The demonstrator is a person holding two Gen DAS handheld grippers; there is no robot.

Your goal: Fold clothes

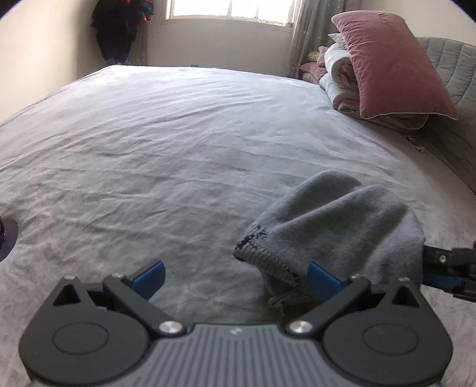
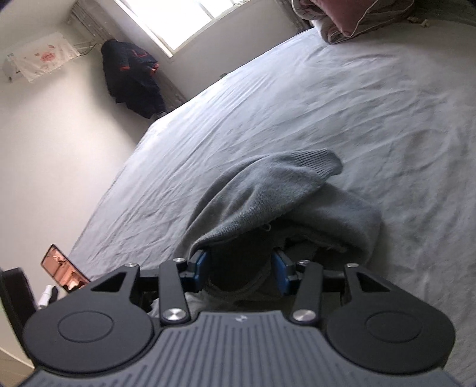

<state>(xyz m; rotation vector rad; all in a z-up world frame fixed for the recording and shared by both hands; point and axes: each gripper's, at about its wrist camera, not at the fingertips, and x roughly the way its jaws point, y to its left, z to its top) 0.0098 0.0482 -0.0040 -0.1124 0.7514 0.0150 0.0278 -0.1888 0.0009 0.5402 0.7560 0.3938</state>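
A wrinkled pale grey bed sheet covers the mattress. At its far right corner a mauve pillow leans on folded bedding, against a grey padded headboard. Bright window in the far wall — a dark garment with red trim hangs left of it. Covered air conditioner high on the wall — a phone stands off the bed's near edge.
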